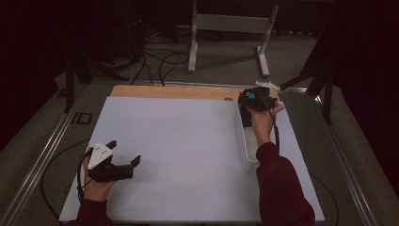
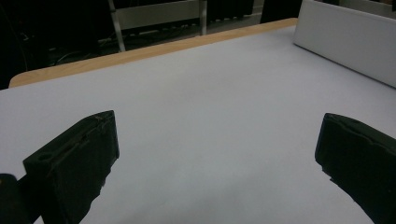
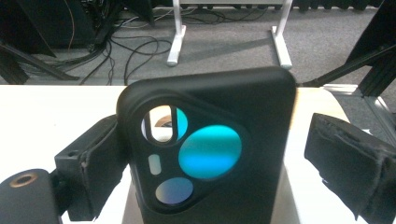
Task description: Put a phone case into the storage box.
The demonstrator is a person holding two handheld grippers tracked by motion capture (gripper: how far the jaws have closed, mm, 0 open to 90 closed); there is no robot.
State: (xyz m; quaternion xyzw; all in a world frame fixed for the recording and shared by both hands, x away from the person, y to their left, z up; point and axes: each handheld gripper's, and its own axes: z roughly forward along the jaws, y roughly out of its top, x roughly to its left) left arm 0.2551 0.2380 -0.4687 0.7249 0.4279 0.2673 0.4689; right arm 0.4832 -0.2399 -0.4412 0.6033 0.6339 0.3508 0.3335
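Right hand-held gripper (image 3: pixel 205 154) is what I watch first: a black phone case (image 3: pixel 208 144) stands upright between its jaws, camera cutouts facing the lens, teal showing through two of them. The left jaw looks pressed to the case's edge; the right jaw sits apart from the other edge, so I cannot tell whether the case is truly clamped. In the high view this gripper (image 1: pixel 254 100) hovers at the far end of a long white tray (image 1: pixel 243 150) on the right side of the table (image 1: pixel 179 141), near the far edge. My worry is a loose grip: if only one jaw bears on the smooth case, it could tip or slide down, or fall past the table's far edge. My left hand-held gripper (image 1: pixel 123 165) rests at the near left, jaws wide apart and holding nothing, well away from the tray.
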